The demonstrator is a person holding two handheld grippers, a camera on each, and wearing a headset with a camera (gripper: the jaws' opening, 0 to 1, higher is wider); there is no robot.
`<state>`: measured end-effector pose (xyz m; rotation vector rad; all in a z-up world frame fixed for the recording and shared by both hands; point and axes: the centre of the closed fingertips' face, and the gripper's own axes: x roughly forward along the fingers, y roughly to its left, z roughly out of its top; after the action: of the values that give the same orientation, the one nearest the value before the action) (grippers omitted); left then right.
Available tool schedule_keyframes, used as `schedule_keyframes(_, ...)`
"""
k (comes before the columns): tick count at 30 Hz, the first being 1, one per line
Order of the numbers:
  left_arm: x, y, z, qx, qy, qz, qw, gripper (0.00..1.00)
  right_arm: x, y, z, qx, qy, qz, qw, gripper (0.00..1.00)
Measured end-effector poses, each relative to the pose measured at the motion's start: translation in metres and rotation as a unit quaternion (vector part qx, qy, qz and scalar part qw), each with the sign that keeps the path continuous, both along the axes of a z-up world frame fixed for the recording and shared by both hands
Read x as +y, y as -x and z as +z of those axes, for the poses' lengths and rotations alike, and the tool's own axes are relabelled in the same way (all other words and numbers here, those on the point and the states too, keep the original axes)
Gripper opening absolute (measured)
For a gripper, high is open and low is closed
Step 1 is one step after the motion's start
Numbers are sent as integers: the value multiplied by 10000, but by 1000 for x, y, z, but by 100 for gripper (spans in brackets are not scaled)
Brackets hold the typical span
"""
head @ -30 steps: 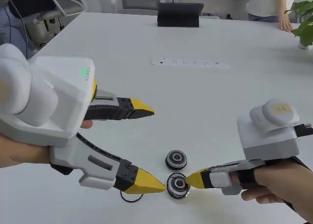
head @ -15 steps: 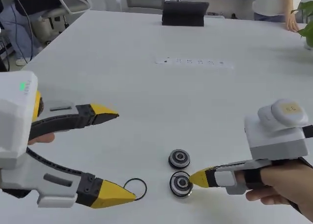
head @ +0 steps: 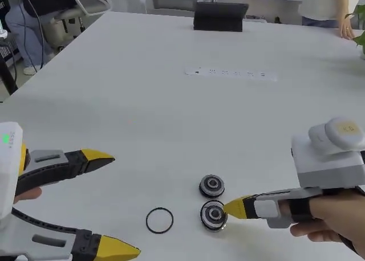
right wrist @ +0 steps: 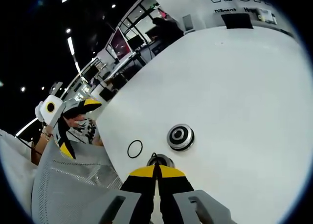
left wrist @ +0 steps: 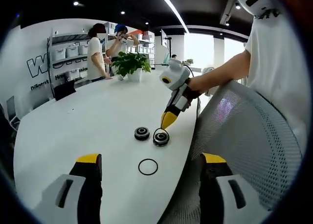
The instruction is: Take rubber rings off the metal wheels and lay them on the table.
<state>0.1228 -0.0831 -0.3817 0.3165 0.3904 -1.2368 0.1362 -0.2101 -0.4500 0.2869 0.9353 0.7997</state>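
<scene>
Two small metal wheels lie side by side on the white table [head: 171,118]: a near wheel [head: 214,213] [left wrist: 161,137] [right wrist: 160,160] and a far wheel [head: 211,186] [left wrist: 142,133] [right wrist: 180,137]. A loose black rubber ring [head: 159,220] [left wrist: 147,166] [right wrist: 134,148] lies flat to their left. My right gripper [head: 228,207] [right wrist: 156,169] [left wrist: 168,119] is shut, its yellow tips against the near wheel's rim; whether they pinch anything I cannot tell. My left gripper [head: 111,204] [left wrist: 151,160] [right wrist: 73,121] hangs wide open, left of the ring and apart from it.
A white power strip [head: 231,73] lies mid-table and a dark folded device [head: 220,16] stands at the far edge. A plant [left wrist: 128,63] and people are at the table's far end. A mesh chair [left wrist: 234,136] is by the near edge.
My left gripper has drawn back to the left, away from the near wheel, leaving the rubber ring uncovered on the table. The right gripper stays at the wheel.
</scene>
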Motion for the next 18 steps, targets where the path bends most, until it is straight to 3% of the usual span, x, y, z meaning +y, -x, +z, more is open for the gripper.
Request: schedule_keyframes(18,2,5,-19,320,-75,122,9994,81,3,2,6,-13,-133,6,9999,0)
